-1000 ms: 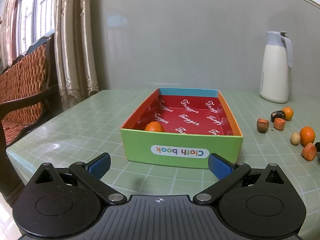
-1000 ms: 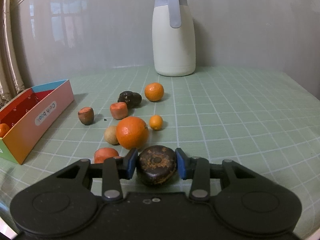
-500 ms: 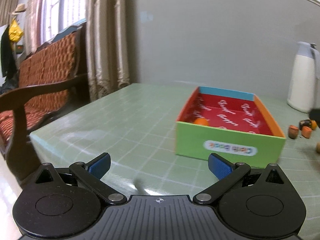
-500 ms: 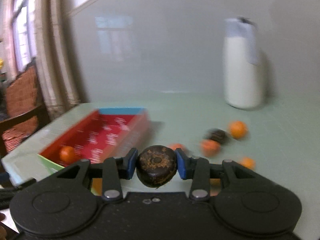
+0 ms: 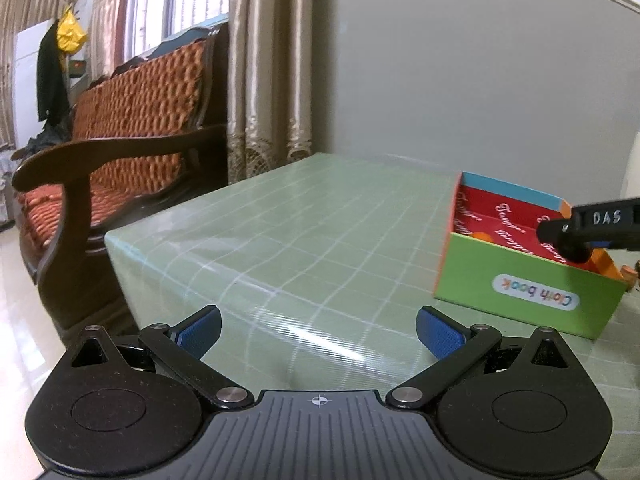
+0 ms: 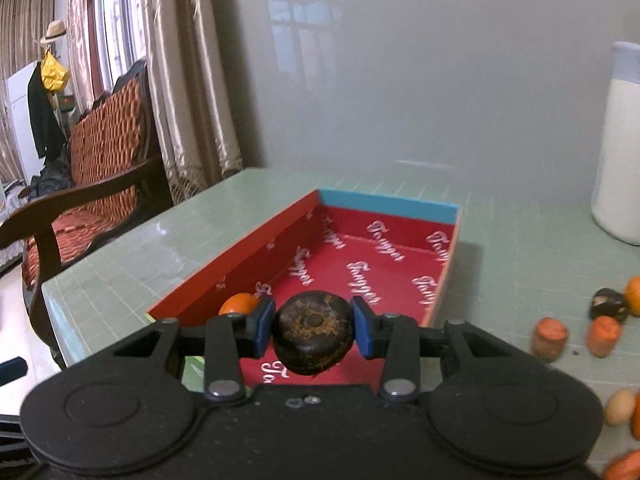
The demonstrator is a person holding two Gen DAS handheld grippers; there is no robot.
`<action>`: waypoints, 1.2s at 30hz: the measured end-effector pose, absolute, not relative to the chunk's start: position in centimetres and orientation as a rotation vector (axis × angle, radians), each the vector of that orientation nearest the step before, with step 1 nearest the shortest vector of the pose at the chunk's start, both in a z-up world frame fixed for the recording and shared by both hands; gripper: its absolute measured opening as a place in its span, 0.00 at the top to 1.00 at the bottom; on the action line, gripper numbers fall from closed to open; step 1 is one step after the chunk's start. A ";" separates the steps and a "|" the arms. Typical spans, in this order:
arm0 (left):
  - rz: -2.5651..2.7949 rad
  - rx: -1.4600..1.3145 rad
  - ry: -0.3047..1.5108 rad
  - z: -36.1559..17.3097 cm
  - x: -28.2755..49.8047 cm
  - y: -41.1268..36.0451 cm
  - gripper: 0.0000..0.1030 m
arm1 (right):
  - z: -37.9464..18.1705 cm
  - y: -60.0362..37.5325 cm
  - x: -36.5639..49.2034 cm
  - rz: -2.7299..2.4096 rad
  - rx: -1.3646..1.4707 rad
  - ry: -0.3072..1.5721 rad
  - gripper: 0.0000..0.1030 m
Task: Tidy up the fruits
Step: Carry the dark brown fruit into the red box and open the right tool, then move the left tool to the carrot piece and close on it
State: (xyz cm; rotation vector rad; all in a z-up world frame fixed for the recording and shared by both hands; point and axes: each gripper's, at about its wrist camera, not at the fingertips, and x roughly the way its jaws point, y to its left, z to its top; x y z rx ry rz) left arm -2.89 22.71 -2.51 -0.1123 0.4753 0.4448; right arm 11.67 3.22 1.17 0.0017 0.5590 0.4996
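Observation:
My right gripper point(image 6: 313, 326) is shut on a dark brown fruit point(image 6: 313, 334) and holds it over the near end of the open cardboard box point(image 6: 388, 202), which has a red printed floor. One orange point(image 6: 239, 305) lies in the box's near left corner. In the left wrist view the box point(image 5: 528, 284) stands at the right with a green front reading "Cloth book", and the right gripper point(image 5: 576, 236) reaches over it. My left gripper point(image 5: 318, 328) is open and empty above the table's left part.
Loose fruits lie on the green gridded table right of the box: a dark one point(image 6: 608, 303), orange pieces point(image 6: 550, 336) point(image 6: 603, 335), a tan one point(image 6: 619, 406). A white jug point(image 6: 620, 148) stands at the back right. A wooden sofa point(image 5: 120, 128) is beyond the table's left edge.
My right gripper has carried the dark fruit left from the fruit pile to over the box. My left gripper has swung left, so the box now sits at its right.

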 end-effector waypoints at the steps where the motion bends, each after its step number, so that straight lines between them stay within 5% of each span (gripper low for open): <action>1: 0.449 -0.118 0.477 -2.6 -2.9 22.9 0.00 | 1.0 3.0 11.5 0.505 0.004 0.567 0.62; 14: 0.447 -0.130 0.487 -2.8 -2.8 23.1 0.00 | 1.1 2.9 11.1 0.536 0.028 0.568 0.54; 18: 0.445 -0.130 0.487 -2.8 -2.8 22.9 0.00 | 2.2 1.7 10.4 0.521 0.039 0.523 0.33; 36: 0.353 -0.008 0.430 -2.0 -2.0 17.6 0.00 | 3.5 -8.1 7.1 0.330 0.039 0.413 0.03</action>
